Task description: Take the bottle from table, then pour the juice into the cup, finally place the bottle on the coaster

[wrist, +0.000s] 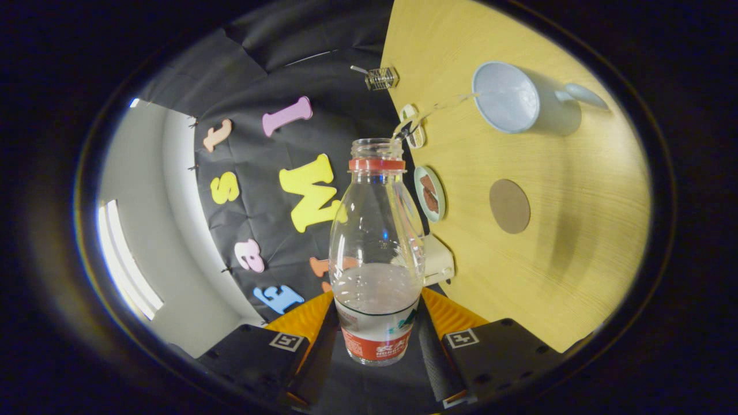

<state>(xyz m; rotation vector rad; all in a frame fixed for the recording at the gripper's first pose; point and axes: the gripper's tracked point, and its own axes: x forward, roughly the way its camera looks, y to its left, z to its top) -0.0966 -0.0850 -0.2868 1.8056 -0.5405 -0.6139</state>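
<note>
Now claw [377,340] tilted, clamps bottle [376,253], pouring stream into cup [507,98].

1. The gripper [377,340] is built from two black finger blocks, at seven and five o'clock.
2. A white square tag with a black pattern is carried on the top of each block.
3. Small round screw holes are seen in the right block.
4. Orange ribbed panels are set behind the fingers [438,360].

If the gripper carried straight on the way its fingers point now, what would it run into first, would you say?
Nothing new nearby: the gripper is shut on the bottle, tipped over the table. Past the bottle's mouth hangs the booth's black cloth wall, probably first, though depth is unclear.
</note>
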